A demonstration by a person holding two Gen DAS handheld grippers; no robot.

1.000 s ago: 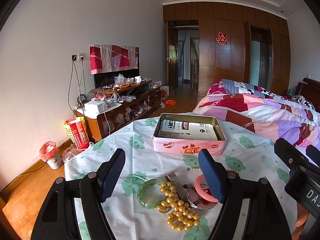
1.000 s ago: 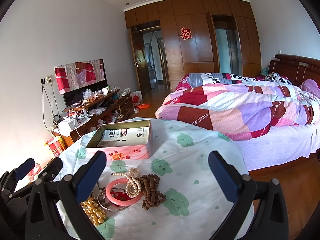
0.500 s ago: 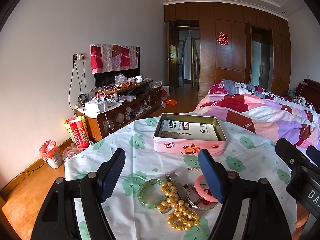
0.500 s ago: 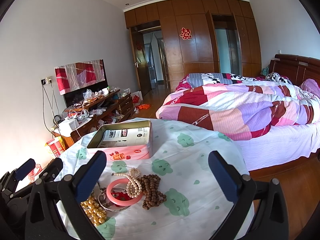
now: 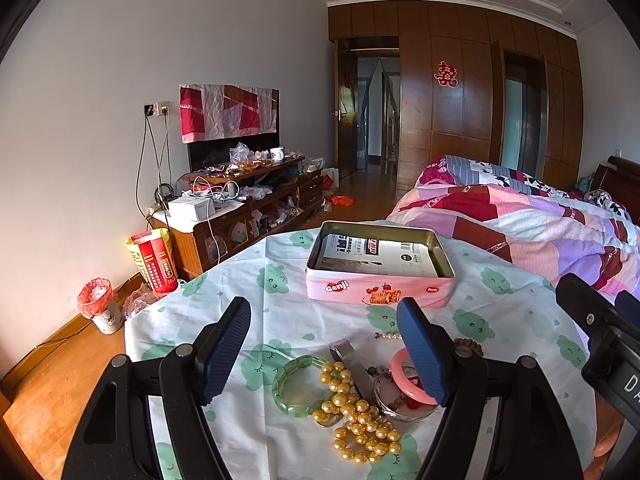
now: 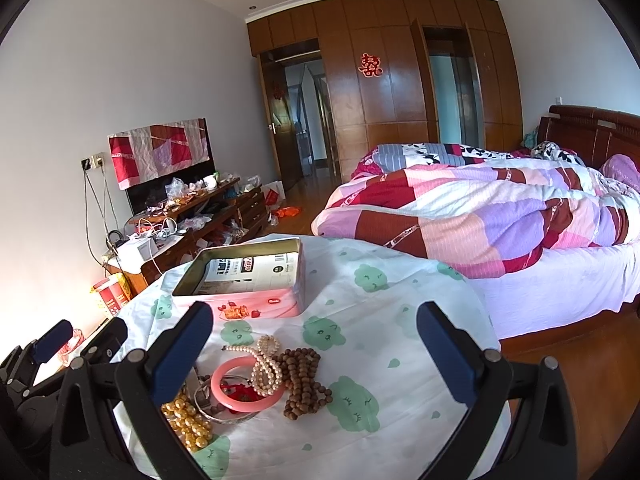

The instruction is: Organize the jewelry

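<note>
Hovering both tools over the table point(image 5: 248, 280), I hadn't picked anything yet. Left gripper point(image 5: 324, 344) was spread wide w/ nothing between its fingers; right gripper point(image 6: 312, 356) likewise apart & empty. Jewelry sat in one heap near the table's front edge: green bangle point(image 5: 298, 384), gold bead string point(image 5: 360, 424), pink bangle point(image 6: 246, 384) w/ pearl strand point(image 6: 266, 364) draped across it, brown bead string point(image 6: 304, 380) just beside. Pink tin point(image 5: 380, 276) stood open behind the heap, only a printed card inside, so I judged it the place for everything.

Best first pick, imo: green bangle, since it lay at the heap's left edge, though touching the gold beads. I'd come straight down, one finger inside the ring, one outside, close gently & lift slow so no strand drags along. Pearls looked tangled on the pink bangle, so I'd leave those till later.
</note>
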